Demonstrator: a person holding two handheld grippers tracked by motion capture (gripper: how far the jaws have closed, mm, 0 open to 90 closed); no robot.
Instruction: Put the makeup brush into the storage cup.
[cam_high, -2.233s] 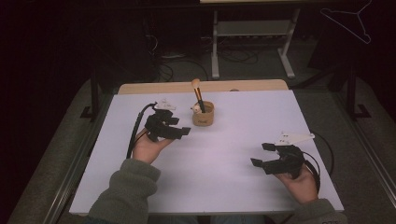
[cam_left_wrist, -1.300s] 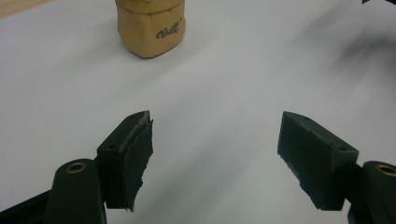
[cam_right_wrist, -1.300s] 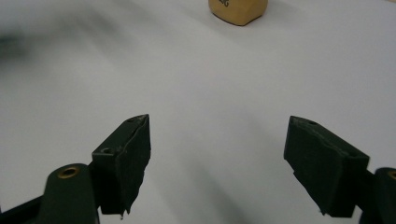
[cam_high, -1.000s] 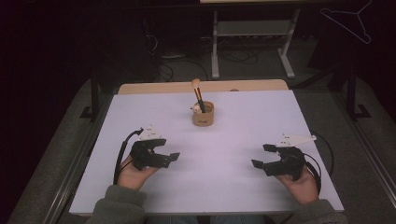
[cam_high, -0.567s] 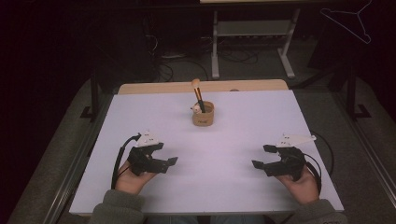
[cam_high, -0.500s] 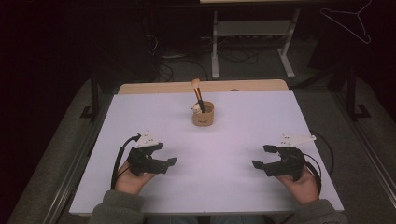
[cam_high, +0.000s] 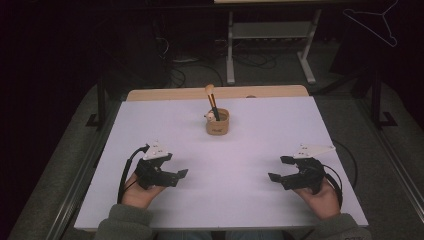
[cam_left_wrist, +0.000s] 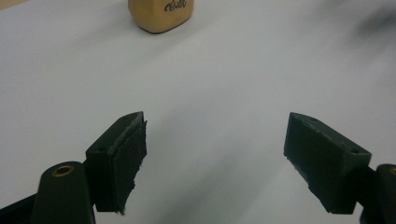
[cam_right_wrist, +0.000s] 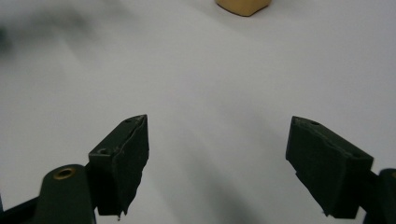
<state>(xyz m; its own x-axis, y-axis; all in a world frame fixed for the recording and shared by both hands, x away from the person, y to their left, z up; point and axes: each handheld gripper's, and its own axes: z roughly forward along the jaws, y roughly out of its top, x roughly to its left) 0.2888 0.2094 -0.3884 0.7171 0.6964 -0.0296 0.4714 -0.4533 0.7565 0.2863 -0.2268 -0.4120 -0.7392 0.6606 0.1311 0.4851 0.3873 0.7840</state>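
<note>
A small tan cup (cam_high: 218, 122) stands at the middle back of the white table (cam_high: 260, 145), with a makeup brush (cam_high: 210, 93) and a dark stick upright in it. My left gripper (cam_high: 178, 167) rests at the near left, open; its jaws have just been opening, with nothing between them. My right gripper (cam_high: 276, 168) rests at the near right, open and empty. In the left gripper view the open gripper (cam_left_wrist: 215, 140) points toward the cup (cam_left_wrist: 161, 14). In the right gripper view the open gripper (cam_right_wrist: 217, 140) faces bare table, with the cup (cam_right_wrist: 243, 5) at the top edge.
A strip of wooden tabletop (cam_high: 170, 93) shows behind the white sheet. Beyond it are a dark floor with cables and a white metal stand (cam_high: 270, 35). A wire hanger (cam_high: 372, 22) shows at the top right.
My left hand has drawn back from beside the cup to the near left of the table, settling over the last second. The right hand has stayed still.
</note>
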